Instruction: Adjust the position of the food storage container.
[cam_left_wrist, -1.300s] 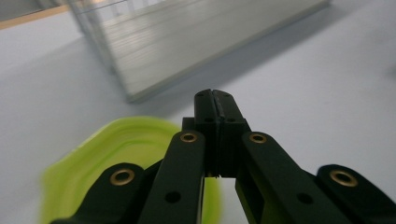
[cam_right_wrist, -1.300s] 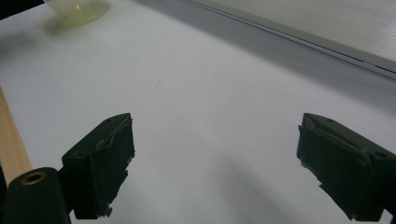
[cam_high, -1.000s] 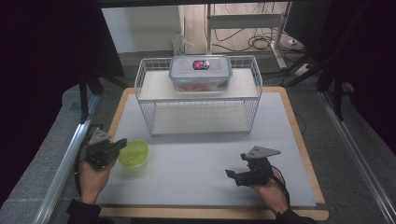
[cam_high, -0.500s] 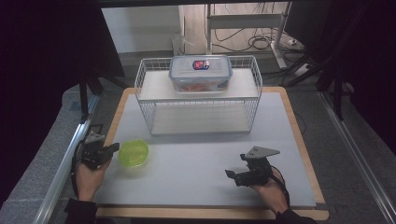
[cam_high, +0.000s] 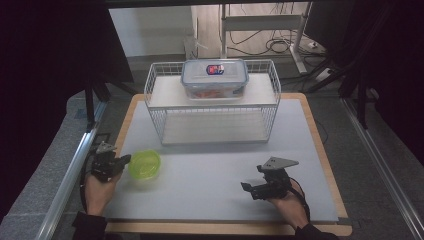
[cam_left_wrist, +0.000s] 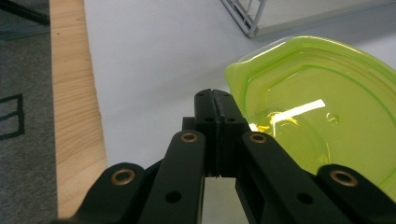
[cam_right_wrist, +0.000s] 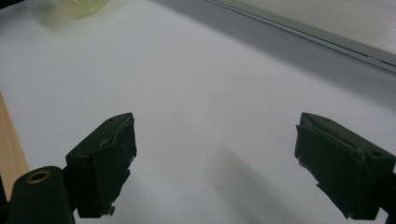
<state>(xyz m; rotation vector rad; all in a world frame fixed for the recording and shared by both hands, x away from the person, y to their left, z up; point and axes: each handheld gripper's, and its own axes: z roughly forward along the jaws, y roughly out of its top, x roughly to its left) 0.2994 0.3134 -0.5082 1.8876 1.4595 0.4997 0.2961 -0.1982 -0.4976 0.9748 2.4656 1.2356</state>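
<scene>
Working left to right, we find the left claw (cam_high: 122, 161) at about 8 o'clock on the desk (cam_high: 210, 165), jaws pressed together with nothing between them. In the left gripper view the tips (cam_left_wrist: 215, 100) lie just beside the near rim of the green bowl (cam_left_wrist: 322, 116); whether they touch it we cannot tell. The bowl (cam_high: 145, 164) sits on the desk at the claw's 3 o'clock in the high view, open side up. It is round, so no long axis governs the approach; the rim is what we judge the next move turns on. The left hand (cam_high: 100, 185) is much the nearer of the two.

Behind, toward 12 o'clock, stands a white wire rack (cam_high: 212, 107) with a lidded clear box (cam_high: 215, 79) on its top shelf.

At 5 o'clock the right claw (cam_high: 247, 187) rests with jaws spread wide and empty, pointing toward the bowl but well apart from it.
</scene>
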